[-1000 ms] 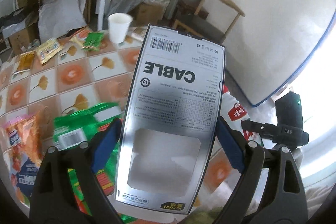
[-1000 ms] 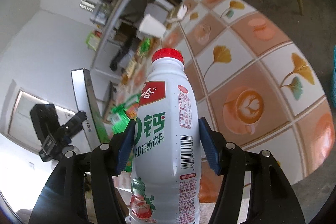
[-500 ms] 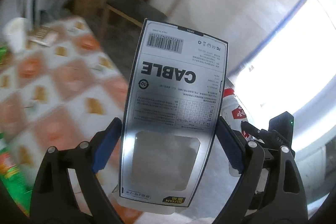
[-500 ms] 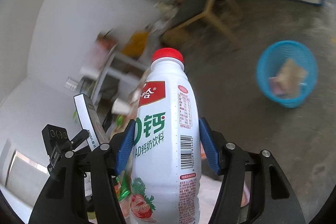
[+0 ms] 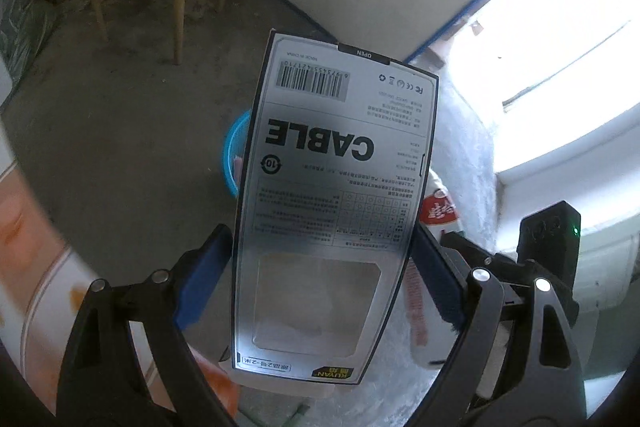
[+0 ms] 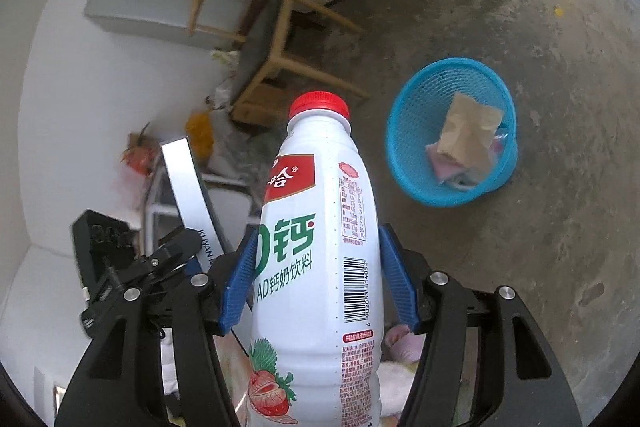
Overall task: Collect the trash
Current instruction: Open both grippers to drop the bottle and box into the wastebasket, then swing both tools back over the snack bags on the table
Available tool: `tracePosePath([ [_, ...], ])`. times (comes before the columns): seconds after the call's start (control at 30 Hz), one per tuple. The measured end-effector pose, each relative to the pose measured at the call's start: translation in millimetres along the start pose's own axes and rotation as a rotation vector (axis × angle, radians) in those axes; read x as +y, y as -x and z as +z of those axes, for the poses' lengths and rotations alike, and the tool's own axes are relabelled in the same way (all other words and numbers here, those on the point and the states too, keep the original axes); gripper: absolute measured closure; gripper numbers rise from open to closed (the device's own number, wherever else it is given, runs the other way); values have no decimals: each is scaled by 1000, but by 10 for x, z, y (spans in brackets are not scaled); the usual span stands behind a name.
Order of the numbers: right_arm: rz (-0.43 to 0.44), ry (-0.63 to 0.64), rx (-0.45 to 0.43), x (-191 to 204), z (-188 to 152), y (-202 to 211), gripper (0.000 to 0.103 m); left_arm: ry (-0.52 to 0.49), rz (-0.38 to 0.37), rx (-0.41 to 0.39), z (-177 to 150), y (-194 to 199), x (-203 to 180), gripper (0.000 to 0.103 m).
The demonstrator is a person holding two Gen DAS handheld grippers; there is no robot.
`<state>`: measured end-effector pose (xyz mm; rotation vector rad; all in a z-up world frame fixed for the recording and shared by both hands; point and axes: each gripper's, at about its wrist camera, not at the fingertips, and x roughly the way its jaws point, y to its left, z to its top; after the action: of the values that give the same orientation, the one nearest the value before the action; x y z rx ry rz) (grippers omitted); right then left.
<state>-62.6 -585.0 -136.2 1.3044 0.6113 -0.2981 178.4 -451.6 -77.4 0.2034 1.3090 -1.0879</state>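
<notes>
Left tongs (image 5: 320,271) clenched on a flat glossy silver cardboard box printed CABLE (image 5: 336,187), while the right tongs (image 6: 318,279) grip a smooth white plastic milk-drink bottle with a red cap (image 6: 320,247). Round blue plastic mesh basket (image 6: 416,131) sits on the rough grey concrete floor (image 6: 540,219) at 2 o'clock, crumpled wrappers inside. Wooden chair (image 6: 272,47) at 11 by the white wall

Daylight from a blown-out window (image 5: 560,67), dim floor, fisheye bending, blurred edges.
</notes>
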Motion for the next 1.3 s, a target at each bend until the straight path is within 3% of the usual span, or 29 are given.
tracePosePath([
  [0.17,-67,-10,-56,-211,559,-502,39,20,58,-32,491,-526,-96,17],
  [0.27,-91,-38,-78,-383,784,-736,37,68,54,-40,578,-711,-40,17],
  [0.4,-170,-35,-98,-483,915,-899,37,49,84,-21,613,-838,-3,17],
  [0.53,-162,-47,-105,-597,884,-876,37,63,50,-34,617,-694,98,17],
  [0.77,-206,-15,-112,-684,711,-679,37,-1,0,-161,448,6,75,17],
  [1.0,-226,82,-127,-534,399,-335,37,-82,-53,-312,-27,993,0,16],
  [1.17,-191,164,-131,-272,111,-20,37,-60,-89,-433,-571,1671,210,13],
  [1.3,-123,224,-133,-7,-199,244,37,43,-92,-523,-1068,2043,544,13],
])
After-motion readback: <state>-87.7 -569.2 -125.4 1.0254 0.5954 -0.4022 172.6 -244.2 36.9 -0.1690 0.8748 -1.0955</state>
